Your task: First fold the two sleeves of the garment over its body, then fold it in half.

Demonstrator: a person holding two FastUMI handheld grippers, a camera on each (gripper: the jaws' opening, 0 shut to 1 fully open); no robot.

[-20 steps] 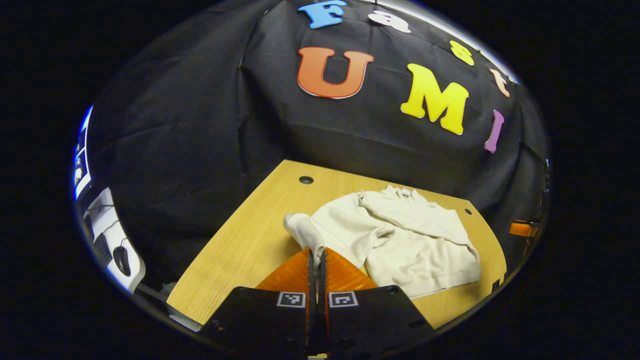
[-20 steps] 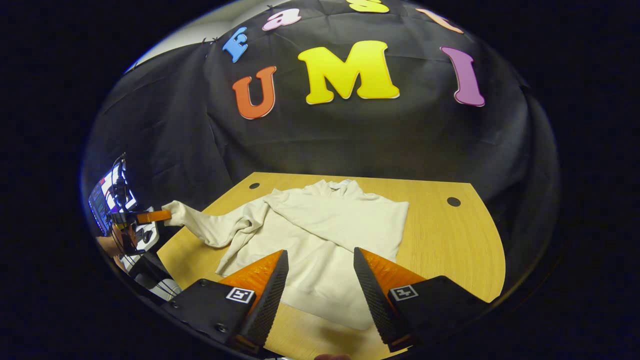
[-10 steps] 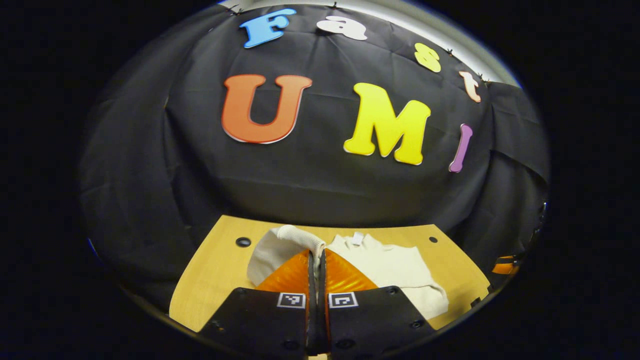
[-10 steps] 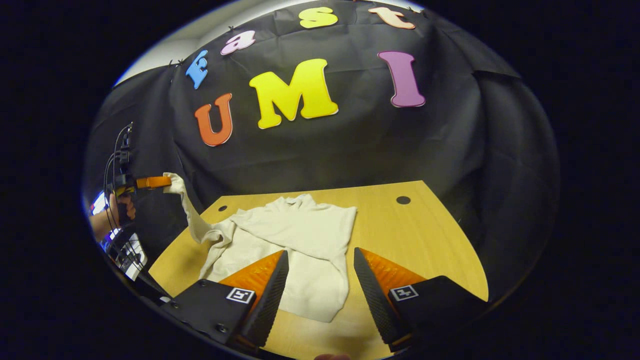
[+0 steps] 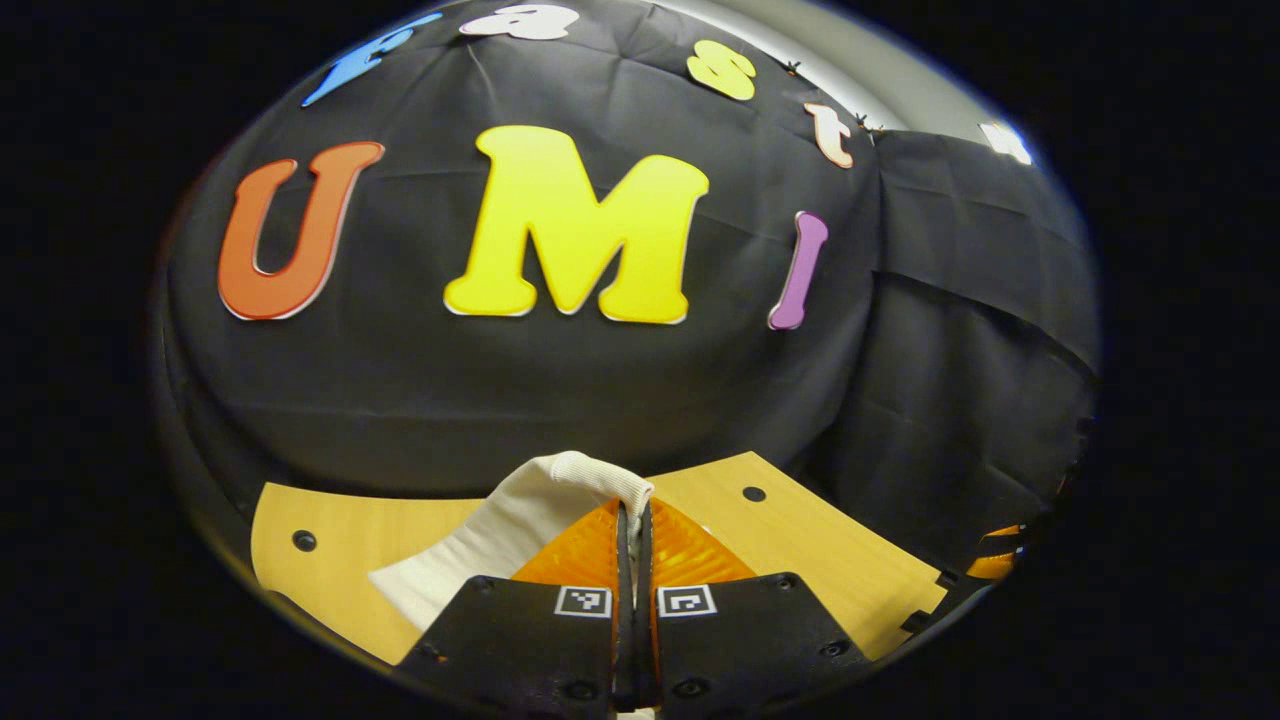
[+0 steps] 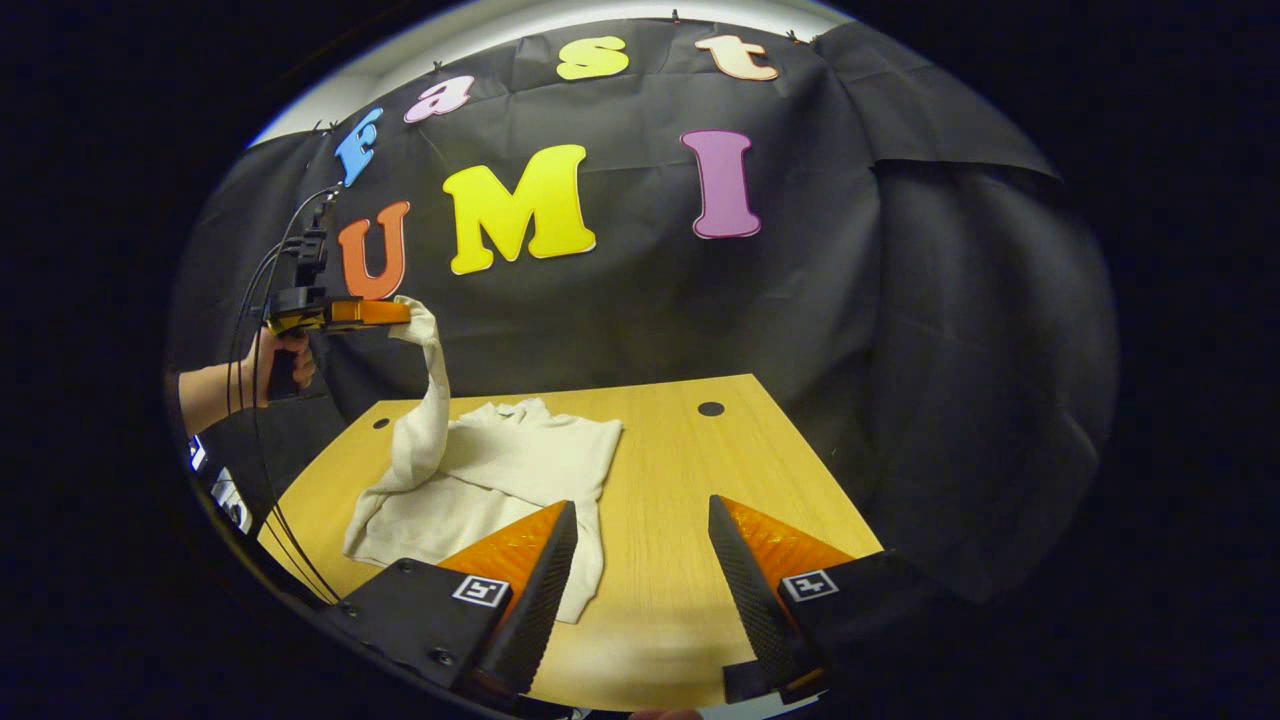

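1. In the left gripper view the left gripper (image 5: 632, 520) sits at the bottom centre of the frame with its two fingers pressed together, and the ribbed cuff of a cream sleeve (image 5: 560, 490) is pinched between them
2. From the pinch the sleeve drapes down and to the lower left of that frame, over the near part of the wooden table (image 5: 820, 560)
3. In the right gripper view the same left gripper (image 6: 345, 314) appears at the upper left of the frame, held by a hand (image 6: 280, 360) with a bare forearm reaching in from the left edge; cables (image 6: 260, 300) loop from its rear
4. There the sleeve (image 6: 430, 400) hangs from the closed fingers in a nearly upright strip, lifted well above the table (image 6: 700, 500), and joins the rest of the garment (image 6: 500, 480) at its left side
5. The garment, a cream sweater, lies flat on the left half of the table, lower left of centre in the right gripper view, its collar towards the far edge; another fold of cream cloth lies across its upper body
6. The right gripper (image 6: 640, 570) fills the bottom of the right gripper view with its fingers spread wide apart and nothing between them
7. Its left finger (image 6: 530, 580) overlaps the near hem of the garment in the frame; whether it touches the cloth cannot be told
8. Two dark round holes (image 6: 711, 408) mark the far part of the tabletop
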